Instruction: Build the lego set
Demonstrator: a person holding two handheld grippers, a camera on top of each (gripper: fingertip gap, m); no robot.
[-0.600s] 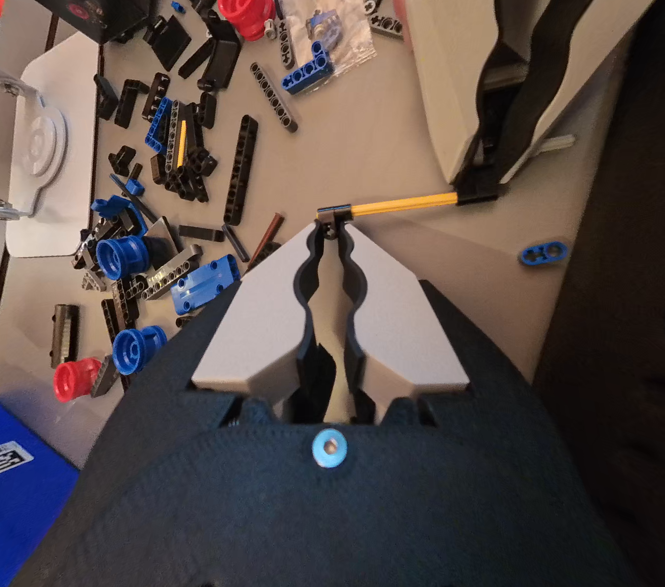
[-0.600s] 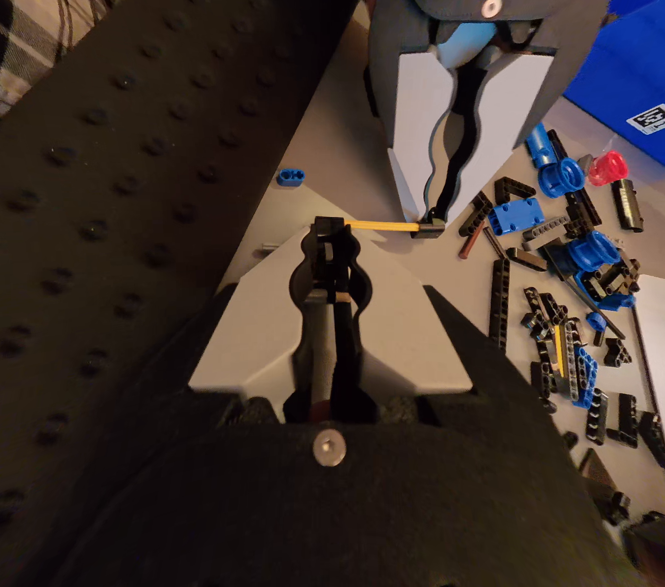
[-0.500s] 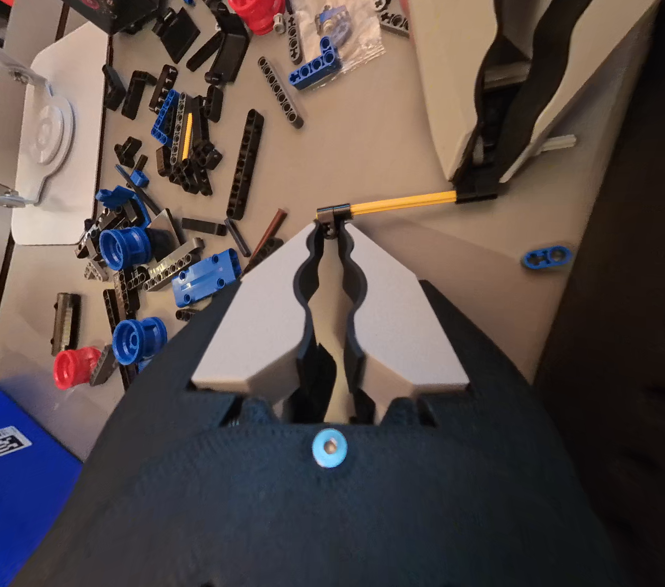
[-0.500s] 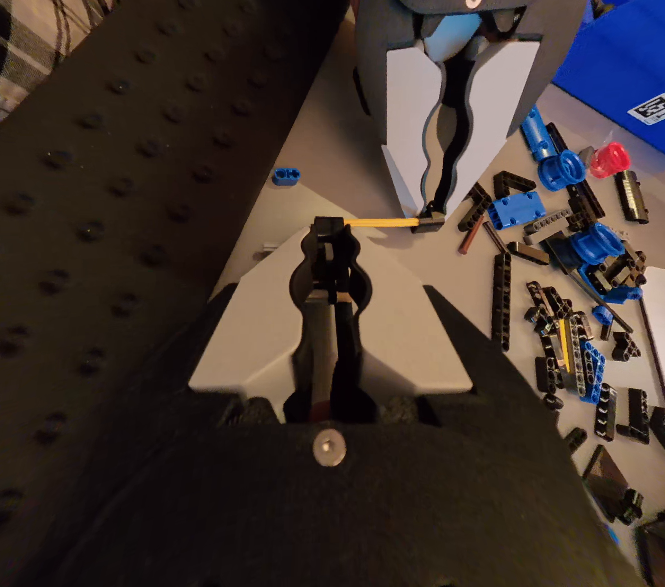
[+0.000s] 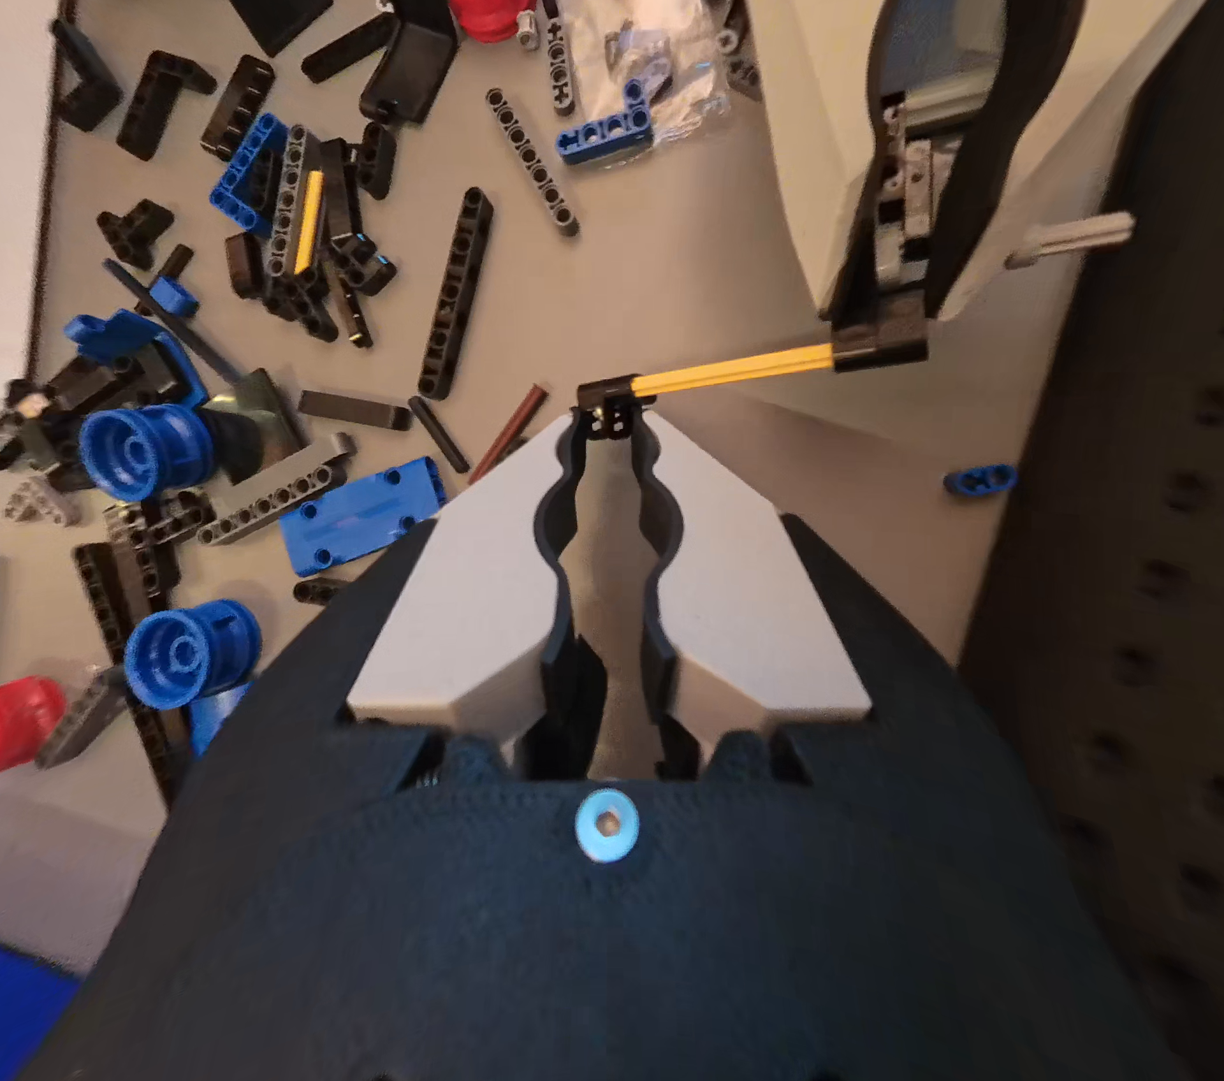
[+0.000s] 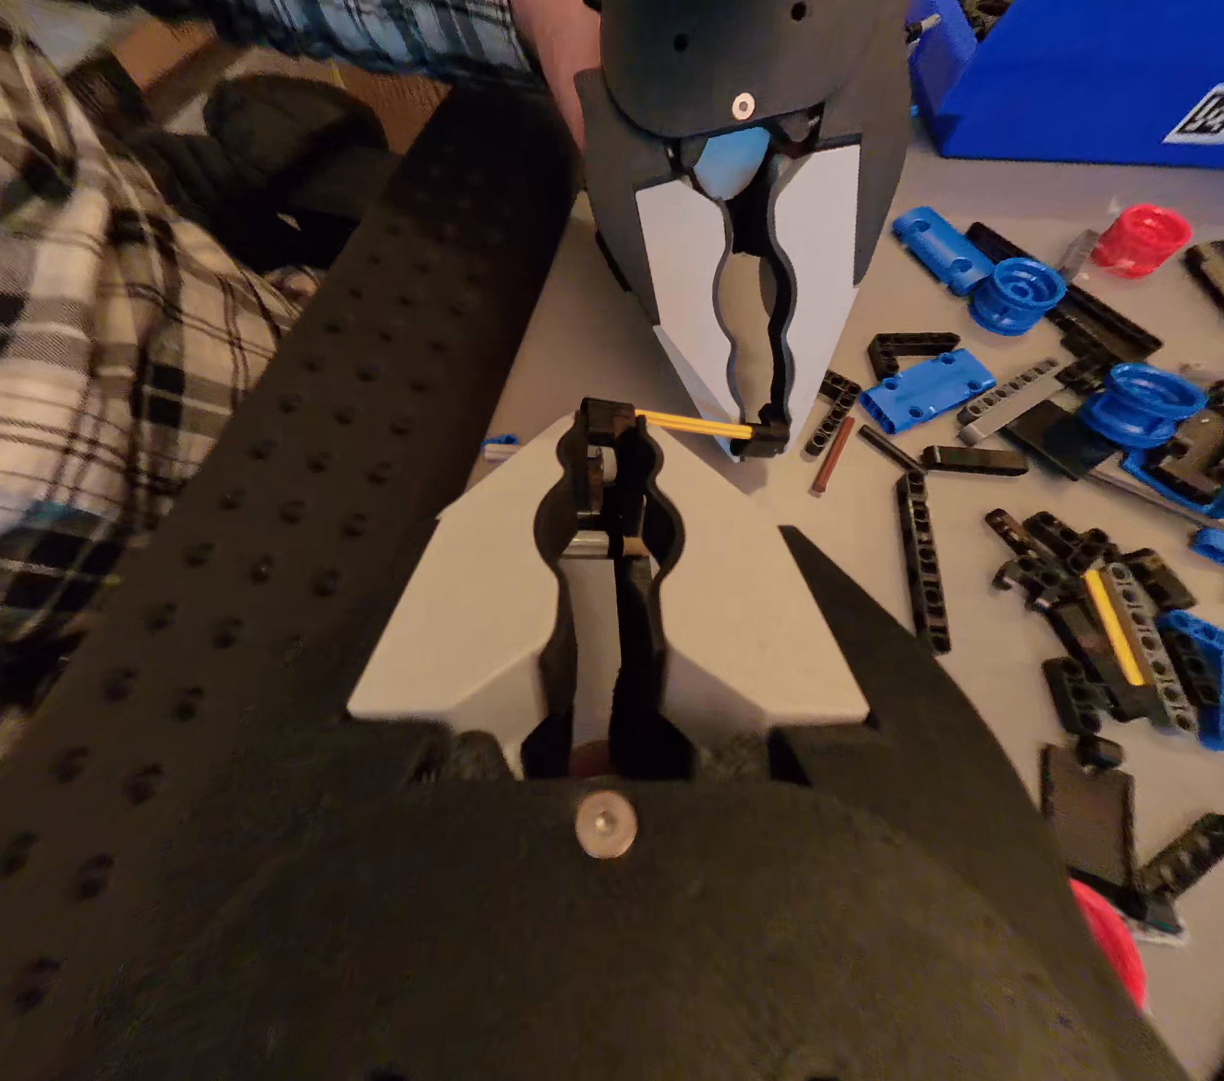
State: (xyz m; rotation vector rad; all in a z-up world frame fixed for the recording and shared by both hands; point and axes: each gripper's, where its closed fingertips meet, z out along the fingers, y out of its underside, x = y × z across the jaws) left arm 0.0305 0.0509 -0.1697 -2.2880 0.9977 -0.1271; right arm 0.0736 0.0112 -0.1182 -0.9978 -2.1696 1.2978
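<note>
Two grippers share one yellow rod (image 5: 732, 372) above the table's near edge: the left gripper (image 5: 609, 427) pinches the black connector (image 5: 606, 397) on one end, the right gripper (image 6: 606, 440) clamps the black block (image 5: 877, 344) on the other. Judged step: seating the rod. Next calls for pushing straight along it. Loose pieces (image 5: 457, 291) lie beyond.
</note>
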